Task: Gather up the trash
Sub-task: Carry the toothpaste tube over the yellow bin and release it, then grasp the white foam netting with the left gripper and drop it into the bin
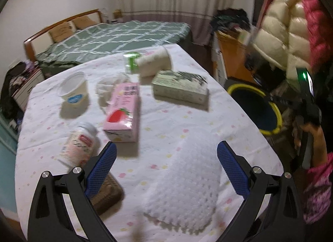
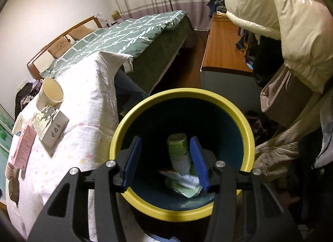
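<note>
Blue pads (image 1: pixel 100 169) of the left gripper (image 1: pixel 166 158) are held wide apart and empty, with the pink carton (image 1: pixel 123 113) lying just ahead-left, lengthwise away, while the half-parted, empty right gripper (image 2: pixel 166 158) is poised over the bin (image 2: pixel 247 129).

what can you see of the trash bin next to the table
The trash bin is round, with a thick yellow rim and a dark blue-green inner wall that looks like plastic. It stands upright on the floor beside the cloth-covered table, open at the top with no lid. Inside lie a pale green printed cup on its side and crumpled white and green wrappers. The right tongs hang over its mouth, blue pads parted, nothing clamped between them. Its outside is mostly hidden.
</note>
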A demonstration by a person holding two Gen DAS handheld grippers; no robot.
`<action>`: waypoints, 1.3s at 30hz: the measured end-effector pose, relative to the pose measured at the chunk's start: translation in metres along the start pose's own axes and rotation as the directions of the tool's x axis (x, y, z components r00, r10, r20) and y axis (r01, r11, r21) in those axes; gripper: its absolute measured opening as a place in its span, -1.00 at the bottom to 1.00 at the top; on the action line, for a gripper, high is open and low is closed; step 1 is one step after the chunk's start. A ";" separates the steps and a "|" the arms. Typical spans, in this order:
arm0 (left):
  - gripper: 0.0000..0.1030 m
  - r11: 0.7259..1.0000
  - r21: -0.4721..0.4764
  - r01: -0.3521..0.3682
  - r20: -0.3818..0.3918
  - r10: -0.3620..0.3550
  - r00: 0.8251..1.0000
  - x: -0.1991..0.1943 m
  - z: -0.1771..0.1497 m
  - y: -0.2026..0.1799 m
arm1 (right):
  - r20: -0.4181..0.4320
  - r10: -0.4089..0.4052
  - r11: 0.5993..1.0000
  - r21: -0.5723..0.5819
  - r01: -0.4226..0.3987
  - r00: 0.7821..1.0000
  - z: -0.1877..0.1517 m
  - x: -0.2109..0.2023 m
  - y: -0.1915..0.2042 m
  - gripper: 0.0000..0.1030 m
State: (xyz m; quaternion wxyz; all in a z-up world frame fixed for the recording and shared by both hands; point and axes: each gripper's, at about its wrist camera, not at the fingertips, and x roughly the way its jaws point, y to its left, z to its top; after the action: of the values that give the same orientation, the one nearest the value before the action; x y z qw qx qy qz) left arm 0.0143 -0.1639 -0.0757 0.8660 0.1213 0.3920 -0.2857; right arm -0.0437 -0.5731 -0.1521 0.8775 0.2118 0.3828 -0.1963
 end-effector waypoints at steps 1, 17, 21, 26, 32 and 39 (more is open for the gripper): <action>0.85 1.000 0.019 0.014 -0.013 -0.013 1.000 0.004 -0.001 -0.004 | 0.001 0.002 1.000 -0.002 -0.002 1.000 0.000 -0.001 0.001 -0.08; 0.76 0.986 0.125 0.107 -0.177 -0.084 0.981 0.061 -0.020 -0.034 | -0.010 0.023 1.000 -0.018 -0.023 1.000 -0.003 -0.001 0.010 -0.05; 0.53 0.986 0.133 0.099 -0.205 -0.070 0.976 0.068 -0.024 -0.035 | -0.014 0.025 1.000 -0.016 -0.025 1.000 -0.004 0.000 0.010 -0.04; 0.18 0.985 0.146 0.088 -0.193 -0.058 0.979 0.066 -0.024 -0.036 | -0.012 0.025 0.999 -0.021 -0.025 1.000 -0.004 -0.001 0.011 -0.04; -0.44 0.987 0.111 0.118 -0.181 -0.097 0.979 0.065 -0.016 -0.032 | 0.004 0.013 0.999 -0.036 -0.013 1.000 -0.006 -0.006 0.014 -0.04; -0.49 0.980 0.126 0.156 -0.140 -0.138 0.981 0.056 0.008 -0.047 | 0.020 -0.013 0.999 -0.051 0.014 1.000 -0.010 -0.017 0.008 -0.04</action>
State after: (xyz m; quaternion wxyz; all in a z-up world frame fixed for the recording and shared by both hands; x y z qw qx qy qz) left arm 0.0217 -0.2278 -0.1118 0.8047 0.1692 0.4352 -0.3665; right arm -0.0563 -0.5582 -0.1439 0.8850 0.1851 0.3805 -0.1944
